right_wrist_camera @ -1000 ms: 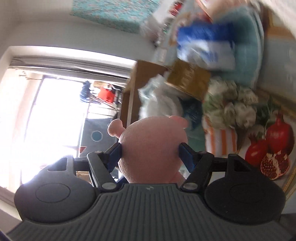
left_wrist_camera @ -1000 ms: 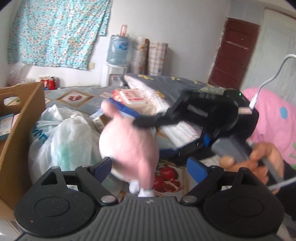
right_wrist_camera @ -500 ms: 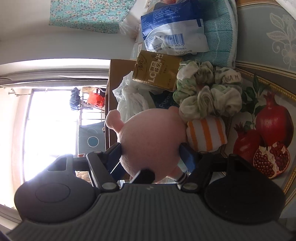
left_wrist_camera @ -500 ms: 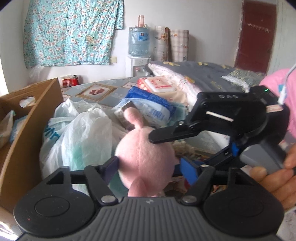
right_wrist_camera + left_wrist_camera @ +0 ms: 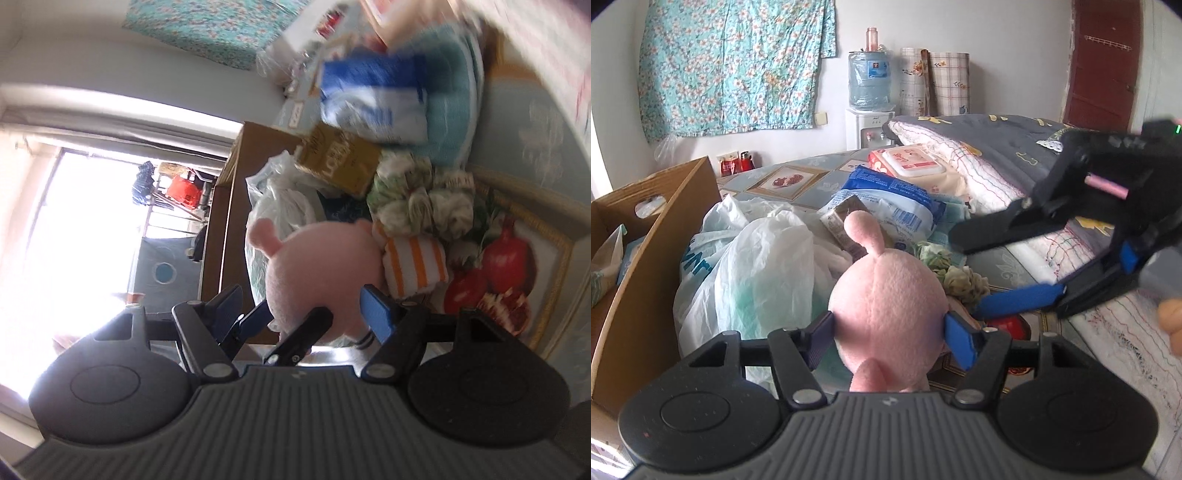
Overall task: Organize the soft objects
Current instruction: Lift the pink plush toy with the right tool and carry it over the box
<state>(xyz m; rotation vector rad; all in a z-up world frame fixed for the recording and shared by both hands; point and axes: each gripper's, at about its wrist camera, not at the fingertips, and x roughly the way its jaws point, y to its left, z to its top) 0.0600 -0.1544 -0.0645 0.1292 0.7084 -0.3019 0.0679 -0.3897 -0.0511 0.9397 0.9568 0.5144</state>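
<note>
While left jaws clamp, pink plush (image 5: pixel 886 302) hangs.

A white wall (image 5: pixel 1008 55) carries a hanging turquoise floral cloth (image 5: pixel 731 66). Below it stands a white water dispenser (image 5: pixel 866 127) topped by a blue bottle (image 5: pixel 868 79), with two patterned rolls (image 5: pixel 936 83) leaning just beside it. A dark red door (image 5: pixel 1102 62) sits at the far right. In the right wrist view, bright daylight pours through a large window (image 5: pixel 74 229), washing out that side of the room.
</note>
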